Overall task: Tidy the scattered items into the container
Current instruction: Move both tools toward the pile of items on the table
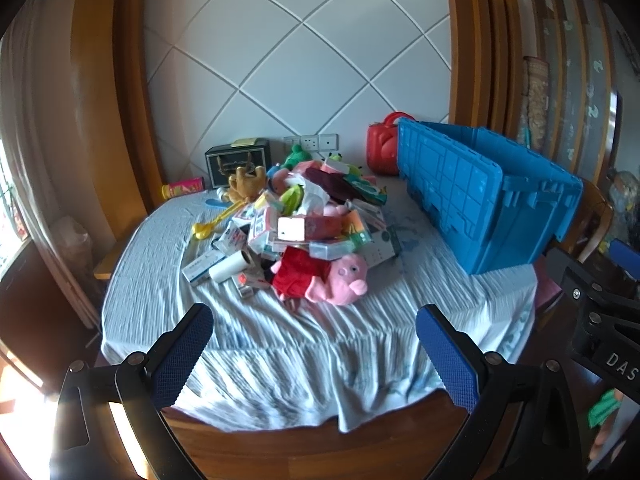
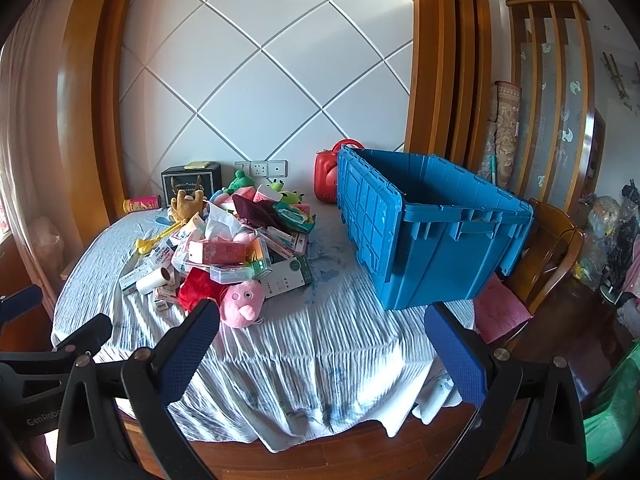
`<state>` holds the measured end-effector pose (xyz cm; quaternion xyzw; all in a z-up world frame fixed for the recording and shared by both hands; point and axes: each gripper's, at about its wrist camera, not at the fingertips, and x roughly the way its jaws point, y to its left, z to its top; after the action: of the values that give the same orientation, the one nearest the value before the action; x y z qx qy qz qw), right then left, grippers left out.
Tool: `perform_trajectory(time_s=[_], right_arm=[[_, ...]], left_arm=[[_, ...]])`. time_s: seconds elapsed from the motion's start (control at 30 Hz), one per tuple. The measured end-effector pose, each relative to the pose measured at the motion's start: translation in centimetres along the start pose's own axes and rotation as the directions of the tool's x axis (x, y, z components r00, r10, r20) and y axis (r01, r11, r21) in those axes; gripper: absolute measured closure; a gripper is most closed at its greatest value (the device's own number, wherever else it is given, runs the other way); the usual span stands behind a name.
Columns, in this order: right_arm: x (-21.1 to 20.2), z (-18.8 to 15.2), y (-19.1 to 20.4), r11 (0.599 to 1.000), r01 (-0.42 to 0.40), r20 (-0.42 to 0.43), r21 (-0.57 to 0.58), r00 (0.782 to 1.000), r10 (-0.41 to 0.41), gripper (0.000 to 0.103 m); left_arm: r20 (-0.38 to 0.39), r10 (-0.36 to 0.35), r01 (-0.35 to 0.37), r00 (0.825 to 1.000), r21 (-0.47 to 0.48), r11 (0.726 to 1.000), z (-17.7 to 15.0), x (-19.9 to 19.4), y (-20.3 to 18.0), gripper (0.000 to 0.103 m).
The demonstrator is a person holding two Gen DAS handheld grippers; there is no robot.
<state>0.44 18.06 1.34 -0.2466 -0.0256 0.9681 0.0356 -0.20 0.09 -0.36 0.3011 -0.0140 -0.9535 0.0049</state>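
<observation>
Pink and soft, the plush pig (image 2: 240,304) nearest both spread, empty grippers (image 1: 314,354) (image 2: 322,350) looks light and squashy; pinch its stuffed head, then the blue crate (image 2: 432,232).

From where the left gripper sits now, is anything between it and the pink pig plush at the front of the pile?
Nothing visible. The left gripper is open over bare tablecloth, and the pink pig plush lies at the pile's near edge, with only cloth between. The blue crate stands off to the right, clear of that path.
</observation>
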Motion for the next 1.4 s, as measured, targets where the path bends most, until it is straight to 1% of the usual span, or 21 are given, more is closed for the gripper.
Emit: perform_trajectory(time_s=[0.2, 0.37, 0.77, 0.93, 1.03, 1.2, 1.4], right_arm=[[0.3, -0.1, -0.1, 1.000, -0.003, -0.005, -0.001, 1.000, 0.003, 0.000], [1.0, -0.1, -0.1, 1.000, -0.020, -0.012, -0.008, 1.000, 0.020, 0.000], [4.7, 0.5, 0.4, 0.992, -0.113, -0.038, -0.060, 0.993, 0.111, 0.000], [6.6, 1.0, 0.7, 0.986, -0.152, -0.056, -0.074, 0.987, 0.148, 0.000], [7.3, 1.2, 0.9, 0.982, -0.165, -0.060, -0.096, 0.985, 0.160, 0.000], [9.0, 1.3, 0.7, 0.977, -0.189, -0.079, -0.098, 0.980, 0.182, 0.000], [11.8, 1.4, 2.4, 0.959, -0.263, -0.124, -0.107, 0.960, 0.250, 0.000]], left_arm=[[0.002, -0.002, 0.002, 1.000, 0.002, 1.000, 0.0, 0.1, -0.4, 0.000], [-0.008, 0.011, -0.011, 1.000, -0.008, 1.000, 0.0, 0.6, -0.3, 0.000], [-0.043, 0.082, -0.084, 0.996, -0.049, 0.995, 0.1, 3.3, -0.3, 0.000], [-0.062, 0.102, -0.106, 0.993, -0.062, 0.992, 0.1, 4.6, -0.4, 0.000], [-0.070, 0.110, -0.114, 0.992, -0.071, 0.991, 0.3, 5.5, -0.4, 0.000], [-0.091, 0.121, -0.128, 0.988, -0.072, 0.989, 0.4, 6.8, -0.6, 0.000], [-0.124, 0.146, -0.156, 0.981, -0.070, 0.985, 0.2, 8.6, 0.1, 0.000]])
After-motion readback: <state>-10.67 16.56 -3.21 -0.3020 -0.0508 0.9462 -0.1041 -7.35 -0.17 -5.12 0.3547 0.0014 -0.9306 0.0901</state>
